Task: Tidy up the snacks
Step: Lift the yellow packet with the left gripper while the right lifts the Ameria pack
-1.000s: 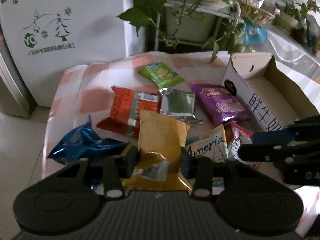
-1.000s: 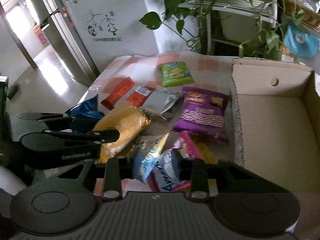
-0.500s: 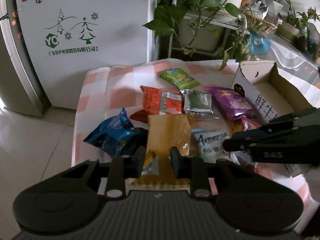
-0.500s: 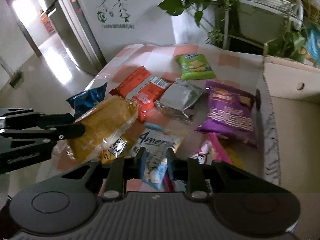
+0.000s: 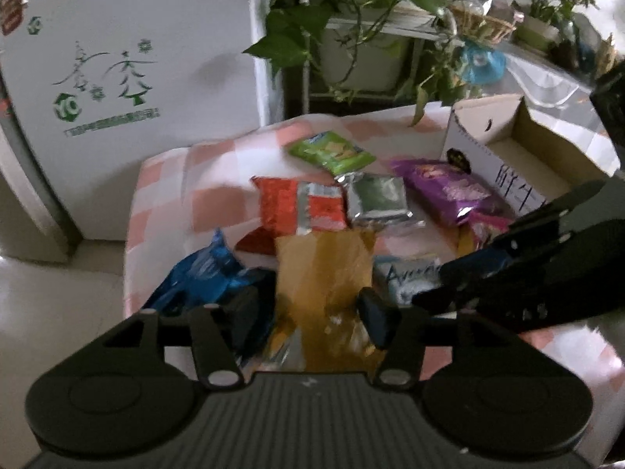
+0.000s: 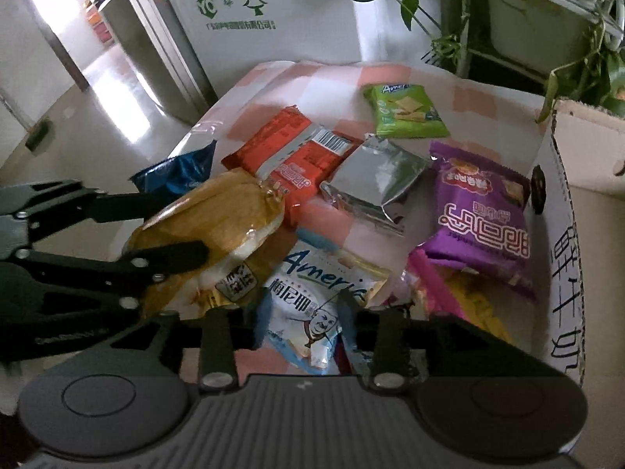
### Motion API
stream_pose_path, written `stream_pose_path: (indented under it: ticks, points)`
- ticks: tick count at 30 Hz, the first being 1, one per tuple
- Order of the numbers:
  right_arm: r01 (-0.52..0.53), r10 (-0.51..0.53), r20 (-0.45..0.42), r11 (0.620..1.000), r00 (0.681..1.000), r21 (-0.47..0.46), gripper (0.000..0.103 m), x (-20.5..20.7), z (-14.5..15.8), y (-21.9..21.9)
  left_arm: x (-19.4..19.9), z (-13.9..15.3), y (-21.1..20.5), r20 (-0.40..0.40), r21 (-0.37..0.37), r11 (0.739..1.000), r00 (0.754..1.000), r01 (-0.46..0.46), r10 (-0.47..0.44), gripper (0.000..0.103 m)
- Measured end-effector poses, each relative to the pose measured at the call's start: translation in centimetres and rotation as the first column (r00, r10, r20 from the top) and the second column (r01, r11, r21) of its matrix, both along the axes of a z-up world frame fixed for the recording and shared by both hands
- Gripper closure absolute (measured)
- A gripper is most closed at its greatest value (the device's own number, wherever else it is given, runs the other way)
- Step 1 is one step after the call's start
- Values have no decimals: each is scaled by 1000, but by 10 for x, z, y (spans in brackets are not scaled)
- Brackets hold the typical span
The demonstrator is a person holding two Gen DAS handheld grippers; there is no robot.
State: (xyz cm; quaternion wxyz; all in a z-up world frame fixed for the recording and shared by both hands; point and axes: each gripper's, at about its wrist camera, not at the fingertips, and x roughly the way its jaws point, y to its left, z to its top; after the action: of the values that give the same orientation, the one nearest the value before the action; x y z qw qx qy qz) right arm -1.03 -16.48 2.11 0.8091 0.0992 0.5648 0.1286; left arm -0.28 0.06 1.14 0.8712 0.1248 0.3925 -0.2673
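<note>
A yellow snack bag [image 5: 324, 269] lies on the pink-checked tablecloth [image 5: 218, 179]. My left gripper [image 5: 312, 312] straddles its near end; the jaws are opening and the pads no longer pinch it. From the right wrist view, the left gripper [image 6: 175, 226] has a finger on each side of the yellow bag [image 6: 218, 215]. My right gripper [image 6: 300, 320] is shut on a white-and-blue bag [image 6: 312, 285], low over the table. An open cardboard box [image 6: 562, 234] stands at the right, empty as far as I can see.
Green [image 6: 406, 111], red [image 6: 293, 156], silver [image 6: 379, 179], purple [image 6: 480, 211] and blue [image 6: 175, 168] bags lie spread on the cloth. A pink bag [image 6: 425, 273] lies by the box. The table's left edge drops to the floor. Plants and a white cabinet stand behind.
The left jaws have spread apart and the yellow bag now lies flat between them. The right gripper has sunk toward the table with the white-and-blue bag.
</note>
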Motion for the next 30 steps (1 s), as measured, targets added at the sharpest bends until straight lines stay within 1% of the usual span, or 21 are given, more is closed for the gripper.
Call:
stream_pose_path:
  ticks: [3, 6, 9, 11, 12, 18, 21, 22, 26, 28, 30]
  points:
    - [9, -9, -4, 1000, 1000, -20, 59, 1, -3, -2, 7, -5, -10, 2, 11, 1000, 1000, 21, -21, 47]
    - [38, -38, -15, 999, 999, -7, 59, 5, -7, -6, 14, -12, -11, -18, 0, 1000, 1000, 11, -11, 47]
    - [34, -34, -15, 999, 999, -3, 57, 6, -7, -4, 13, -13, -7, -10, 2, 1000, 1000, 11, -11, 50]
    - [32, -31, -18, 999, 999, 7, 52, 7, -7, -2, 10, -12, -3, -7, 9, 1000, 1000, 13, -13, 51]
    - [30, -29, -20, 999, 999, 13, 51, 7, -7, -1, 8, -11, 0, -5, 11, 1000, 1000, 16, -16, 52]
    - [34, -34, -38, 999, 999, 3, 41, 11, -10, 6, -5, -5, 20, 8, 38, 999, 1000, 11, -11, 53]
    - [50, -50, -46, 999, 998, 0, 34, 12, -12, 11, -11, -3, 24, 26, 66, 998, 1000, 7, -9, 55]
    - [55, -55, -48, 998, 997, -1, 30, 13, -12, 12, -13, -2, 25, 35, 75, 997, 999, 8, -11, 55]
    - [69, -69, -42, 998, 997, -9, 25, 13, -11, 21, -17, -3, 26, 31, 88, 996, 1000, -2, -1, 55]
    - [69, -70, -46, 997, 996, -31, 25, 14, -14, 25, -20, -3, 26, 40, 104, 995, 999, 3, -7, 55]
    - [54, -56, -31, 997, 998, -63, 25, 15, -16, 30, -22, -3, 28, 36, 108, 994, 999, 6, -10, 55]
